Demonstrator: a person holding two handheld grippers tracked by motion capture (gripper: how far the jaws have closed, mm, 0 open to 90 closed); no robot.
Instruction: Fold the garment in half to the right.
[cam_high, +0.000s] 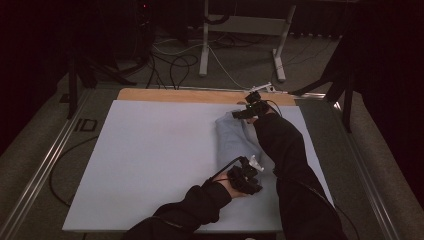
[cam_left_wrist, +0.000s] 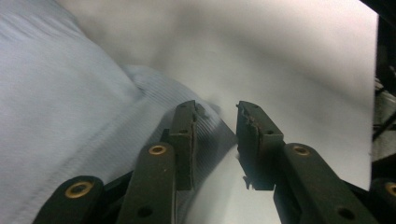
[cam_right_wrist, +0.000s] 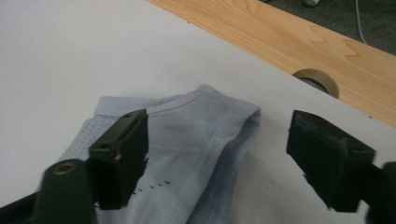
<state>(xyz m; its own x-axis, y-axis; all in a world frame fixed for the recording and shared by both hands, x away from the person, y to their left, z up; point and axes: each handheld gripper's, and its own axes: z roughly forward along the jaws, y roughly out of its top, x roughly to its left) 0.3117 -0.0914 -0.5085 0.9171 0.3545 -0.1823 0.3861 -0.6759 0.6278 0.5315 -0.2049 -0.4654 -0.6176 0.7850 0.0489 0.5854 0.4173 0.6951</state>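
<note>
Both grippers sat over the folded cloth (cam_high: 235, 137) right of centre in the high view. Left gripper (cam_high: 248, 170) hovered at the cloth's lower end, its jaws a small gap apart with nothing between them; in its own view (cam_left_wrist: 215, 122) one jaw lay over the cloth's ribbed edge (cam_left_wrist: 154, 93) and the other over bare sheet. Right gripper (cam_high: 241, 113) was at the cloth's upper end, near the top edge of the sheet. Its own view (cam_right_wrist: 215, 140) showed the jaws spread wide and empty, straddling a hemmed corner of the cloth (cam_right_wrist: 196, 130).

A pale sheet (cam_high: 150, 160) covered most of the table, leaving a strip of wood (cam_high: 175, 95) bare along the upper edge. Beyond that the room was dark: grey carpet, loose cables (cam_high: 172, 62) and a white stand (cam_high: 240, 25) at the top of the frame, black stands at either side.

From above, the cloth read as a plain blue-grey bundle. Close up, the right gripper view brought out its knit, a mesh panel at lower left and a row of dark stitches, plus a round hole (cam_right_wrist: 317, 80) in the wood at the right. Black sleeves (cam_high: 285, 150) came up from the bottom in the high view.
</note>
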